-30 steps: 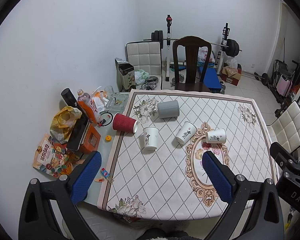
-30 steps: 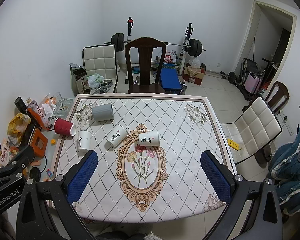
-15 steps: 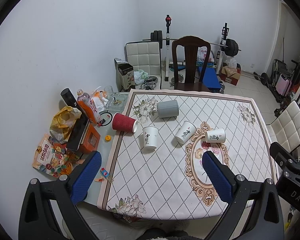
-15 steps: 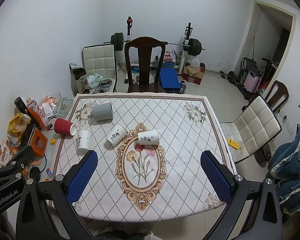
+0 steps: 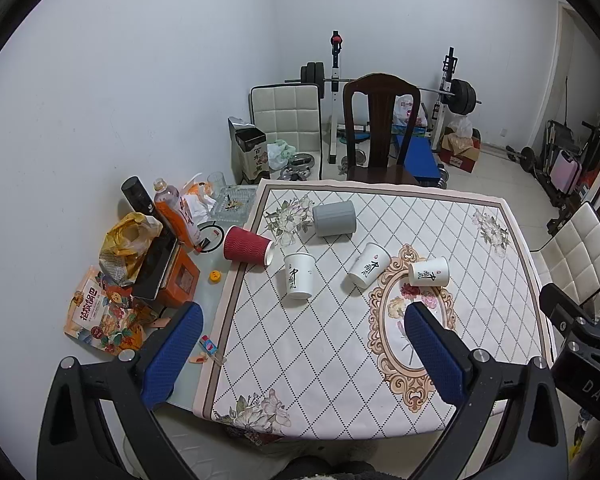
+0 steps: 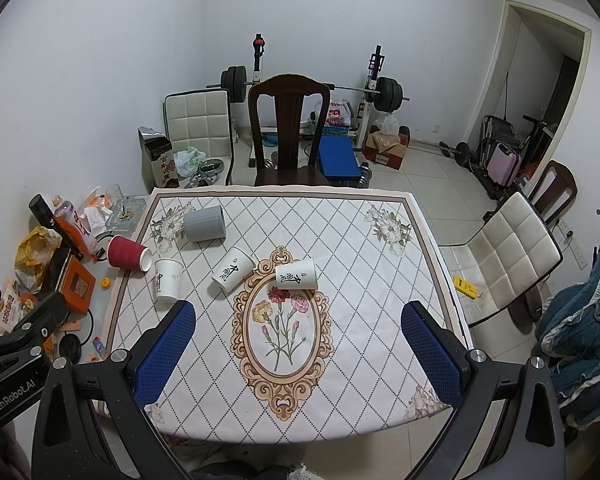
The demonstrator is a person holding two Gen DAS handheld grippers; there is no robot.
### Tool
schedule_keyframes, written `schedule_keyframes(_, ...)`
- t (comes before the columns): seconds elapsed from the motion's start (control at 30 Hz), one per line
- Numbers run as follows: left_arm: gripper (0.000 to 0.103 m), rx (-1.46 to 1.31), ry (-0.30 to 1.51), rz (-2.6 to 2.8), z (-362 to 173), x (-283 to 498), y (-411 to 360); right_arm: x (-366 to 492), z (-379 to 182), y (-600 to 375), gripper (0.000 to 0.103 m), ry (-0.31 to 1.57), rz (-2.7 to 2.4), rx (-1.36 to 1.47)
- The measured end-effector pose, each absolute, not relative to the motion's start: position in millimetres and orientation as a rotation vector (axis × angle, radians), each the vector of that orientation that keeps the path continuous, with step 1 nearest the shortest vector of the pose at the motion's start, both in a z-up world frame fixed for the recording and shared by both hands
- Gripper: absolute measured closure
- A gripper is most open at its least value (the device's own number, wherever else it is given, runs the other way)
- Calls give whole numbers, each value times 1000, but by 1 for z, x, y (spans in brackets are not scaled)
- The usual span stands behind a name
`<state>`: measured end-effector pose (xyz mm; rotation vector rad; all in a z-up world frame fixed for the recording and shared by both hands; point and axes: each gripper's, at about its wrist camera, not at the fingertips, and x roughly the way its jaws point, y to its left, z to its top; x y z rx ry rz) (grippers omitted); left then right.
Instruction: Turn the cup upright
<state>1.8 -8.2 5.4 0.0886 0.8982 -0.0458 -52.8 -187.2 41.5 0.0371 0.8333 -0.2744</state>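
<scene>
1. Left wrist view. A table (image 5: 512, 264) covered with a diamond-patterned cloth is shown from above its near edge. Five cups are seen lying on their sides in its far-left part: a red ribbed cup (image 5: 247, 245) at the left edge, a grey cup (image 5: 334, 218) behind it, and three white paper cups, the left (image 5: 299, 275), the middle (image 5: 369, 265) and the right (image 5: 429, 271), each printed with black brush characters that cannot be read with confidence. Beside the table an orange snack bag (image 5: 96, 314) with Chinese lettering and an orange-labelled bottle (image 5: 176, 212) are seen. The left gripper (image 5: 300, 336) is held above the near edge with its blue pads wide apart and nothing between them, well short of the cups. At the right margin part of the other tool is marked "DAS".

2. Right wrist view. The same white cups are visible: left (image 6: 167, 280), middle (image 6: 232, 269) and right (image 6: 296, 274), the last lying on the top of the oval flower frame (image 6: 282, 332). The right gripper (image 6: 298, 332) is held over the near half of the table, fingers spread apart and empty. "GenRobot.AI" is read on the other tool at lower left. A red-and-white bag (image 6: 335, 115) behind the dark chair (image 6: 286, 120) bears the word "SUPER".
</scene>
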Motion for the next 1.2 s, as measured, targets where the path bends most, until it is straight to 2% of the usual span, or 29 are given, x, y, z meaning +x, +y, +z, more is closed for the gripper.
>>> schedule_keyframes(0.53,0,99,930,-33,5,11,-15,-45,28,-190,0,886,-266,54)
schedule_keyframes(0.7,0,138,1013,3,-37,41,-12,-15,-20,-196,0,996,-263,86)
schedule_keyframes(0.97,0,171,1219,19,-134,104,1,50,-121,-199,0,1177,-295,104)
schedule_keyframes(1.2,1,189,1300,5,-200,163,6,110,-201,-200,0,1280,-328,119)
